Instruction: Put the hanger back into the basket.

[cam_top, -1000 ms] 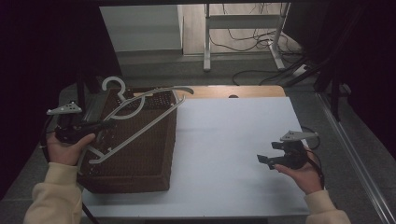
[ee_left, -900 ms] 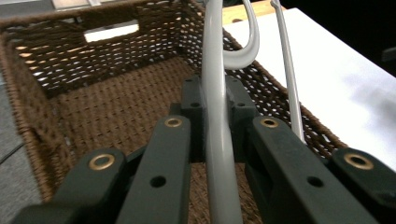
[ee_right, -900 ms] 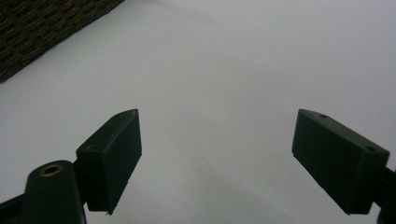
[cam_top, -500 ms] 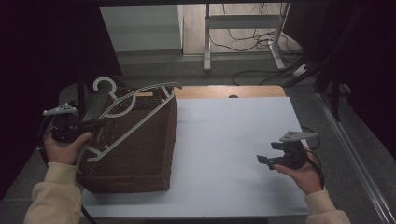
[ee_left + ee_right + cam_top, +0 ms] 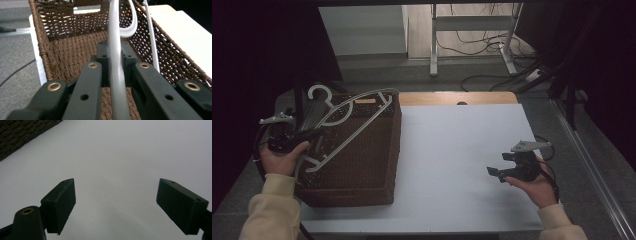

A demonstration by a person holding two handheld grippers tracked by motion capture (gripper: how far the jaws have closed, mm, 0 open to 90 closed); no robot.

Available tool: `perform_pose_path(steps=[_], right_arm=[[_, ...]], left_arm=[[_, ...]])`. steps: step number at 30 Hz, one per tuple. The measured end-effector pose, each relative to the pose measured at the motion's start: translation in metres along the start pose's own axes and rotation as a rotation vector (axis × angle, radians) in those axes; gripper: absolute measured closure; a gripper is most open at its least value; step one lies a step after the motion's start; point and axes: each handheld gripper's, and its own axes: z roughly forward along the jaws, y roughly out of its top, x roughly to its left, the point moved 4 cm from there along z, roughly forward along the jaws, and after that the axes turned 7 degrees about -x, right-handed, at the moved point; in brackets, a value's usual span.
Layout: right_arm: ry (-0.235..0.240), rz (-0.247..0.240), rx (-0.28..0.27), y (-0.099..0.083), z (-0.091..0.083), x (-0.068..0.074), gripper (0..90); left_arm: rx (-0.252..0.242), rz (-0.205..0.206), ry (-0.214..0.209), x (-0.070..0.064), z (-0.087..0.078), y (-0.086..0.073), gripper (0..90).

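Note:
A white clothes hanger (image 5: 347,117) lies tilted over the brown wicker basket (image 5: 377,172) at the table's left. My left gripper (image 5: 309,134) is shut on the hanger's lower bar, above the basket's left side. In the left gripper view the white bar (image 5: 116,75) runs up between the shut jaws, with the hanger's hook (image 5: 131,22) beyond and the basket's woven inside (image 5: 75,47) below. My right gripper (image 5: 497,172) hovers open over the white table top (image 5: 462,145) at the right. The right gripper view has its jaws (image 5: 115,202) wide apart over bare white surface.
A wooden strip (image 5: 457,98) edges the table's far side. Metal stand legs (image 5: 434,45) and cables (image 5: 492,75) lie on the floor beyond. A corner of the basket (image 5: 22,135) shows at the upper left of the right gripper view.
My left gripper has carried the hanger left and toward the far side, so it now lies more over the basket's back-left part. The right gripper has stayed still.

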Motion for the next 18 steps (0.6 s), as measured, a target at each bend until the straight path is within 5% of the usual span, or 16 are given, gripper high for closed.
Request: perform_pose_path(steps=[13,18], right_arm=[[0.001,-0.006,0.006,-0.001,0.001,0.000,16.3],[0.001,-0.006,0.005,-0.001,0.001,0.000,16.2]], left_arm=[[0.014,-0.017,0.030,0.009,0.005,-0.007,80.9],[0.046,-0.024,-0.019,0.010,0.012,-0.011,79.0]])
